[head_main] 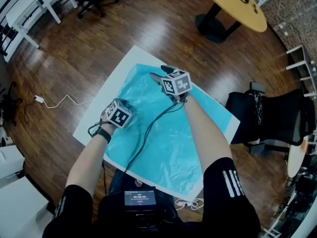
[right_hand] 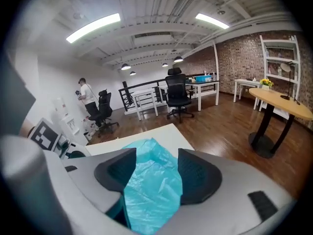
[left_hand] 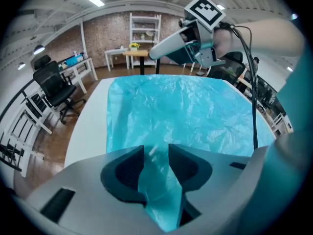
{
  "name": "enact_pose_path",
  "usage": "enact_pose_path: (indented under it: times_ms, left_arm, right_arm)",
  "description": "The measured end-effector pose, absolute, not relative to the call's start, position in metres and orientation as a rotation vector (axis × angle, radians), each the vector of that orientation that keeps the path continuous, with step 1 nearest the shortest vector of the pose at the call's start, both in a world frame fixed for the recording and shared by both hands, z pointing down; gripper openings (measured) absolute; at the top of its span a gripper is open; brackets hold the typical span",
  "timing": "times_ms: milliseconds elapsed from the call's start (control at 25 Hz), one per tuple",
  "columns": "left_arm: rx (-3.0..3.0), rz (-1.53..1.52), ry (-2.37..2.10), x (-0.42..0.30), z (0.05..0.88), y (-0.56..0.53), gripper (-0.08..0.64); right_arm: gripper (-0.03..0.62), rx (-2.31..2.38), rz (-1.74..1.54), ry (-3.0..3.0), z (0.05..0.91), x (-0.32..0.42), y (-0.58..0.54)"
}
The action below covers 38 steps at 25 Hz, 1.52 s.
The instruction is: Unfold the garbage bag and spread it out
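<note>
One teal garbage bag (head_main: 168,138) lies spread on your one white bench (head_main: 106,105). Two tongs, both gripping it: left tongs (left_hand: 156,153) pinch film at its left edge, right tongs (right_hand: 156,158) pinch a bunched fold toward its far end.

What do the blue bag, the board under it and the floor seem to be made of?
Garbage bag: thin plastic film, cyan, slightly glossy; it crinkles and bunches.
Board: smooth matt white, perhaps laminate or painted wood.
Floor: brown planks with sheen, wood or wood-look laminate.
</note>
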<state>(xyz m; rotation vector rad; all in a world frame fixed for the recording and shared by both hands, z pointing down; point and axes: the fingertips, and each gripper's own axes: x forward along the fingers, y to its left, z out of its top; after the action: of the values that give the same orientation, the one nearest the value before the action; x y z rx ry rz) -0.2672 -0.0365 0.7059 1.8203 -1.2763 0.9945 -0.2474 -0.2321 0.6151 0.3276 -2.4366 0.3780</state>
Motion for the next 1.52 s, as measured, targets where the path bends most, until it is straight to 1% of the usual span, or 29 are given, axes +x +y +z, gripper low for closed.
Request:
enact_pose_path:
  times_ms: [80, 120, 280, 600, 640, 720, 840, 920, 1040, 1120, 1200, 1320, 1360, 1440, 1520]
  left_arm:
    - [1.821, 0.993, -1.281, -0.267, 0.706, -0.036, 0.169]
    - [1.828, 0.984, -1.276, -0.265, 0.707, -0.036, 0.169]
    - [1.836, 0.976, -1.271, -0.262, 0.709, -0.037, 0.169]
    - [1.840, 0.977, -1.284, -0.262, 0.704, -0.035, 0.169]
    - [1.841, 0.977, -1.286, -0.262, 0.702, -0.035, 0.169]
    - [1.843, 0.980, -1.290, -0.263, 0.701, -0.035, 0.169]
    - [1.842, 0.992, -1.288, -0.264, 0.705, -0.035, 0.169]
    - [1.843, 1.001, -1.288, -0.263, 0.703, -0.037, 0.168]
    - [1.873, 0.970, -1.322, -0.264, 0.682, -0.048, 0.167]
    - [1.908, 0.901, -1.368, -0.269, 0.655, -0.063, 0.167]
    - [1.941, 0.768, -1.417, -0.280, 0.622, -0.084, 0.167]
    - [1.911, 0.392, -1.444, -0.313, 0.582, -0.125, 0.162]
    - [1.865, 0.254, -1.430, -0.327, 0.573, -0.138, 0.135]
    - [1.762, 0.076, -1.386, -0.349, 0.570, -0.158, 0.135]
    - [1.711, 0.041, -1.339, -0.360, 0.578, -0.170, 0.135]
  right_arm:
    - [0.261, 0.324, 0.369, -2.428, 0.616, -0.259, -0.242]
    - [0.253, 0.310, 0.373, -2.409, 0.624, -0.263, -0.245]
    - [0.253, 0.213, 0.311, -2.321, 0.653, -0.272, -0.251]
    - [0.246, 0.098, 0.117, -2.215, 0.684, -0.284, -0.248]
    - [0.233, 0.089, 0.085, -2.206, 0.686, -0.284, -0.245]
    - [0.148, 0.083, 0.006, -2.205, 0.685, -0.287, -0.241]
    - [0.071, 0.097, -0.109, -2.224, 0.675, -0.287, -0.235]
    - [0.046, 0.112, -0.195, -2.247, 0.665, -0.285, -0.231]
    - [0.046, 0.132, -0.392, -2.250, 0.656, -0.279, -0.225]
    - [0.046, 0.147, -0.526, -2.248, 0.644, -0.276, -0.220]
    - [0.046, 0.160, -0.643, -2.244, 0.635, -0.273, -0.215]
    - [0.046, 0.177, -0.816, -2.226, 0.625, -0.267, -0.209]
    - [0.046, 0.179, -0.878, -2.215, 0.622, -0.265, -0.206]
    - [0.046, 0.177, -0.998, -2.192, 0.617, -0.260, -0.199]
    - [0.046, 0.163, -1.106, -2.169, 0.613, -0.258, -0.191]
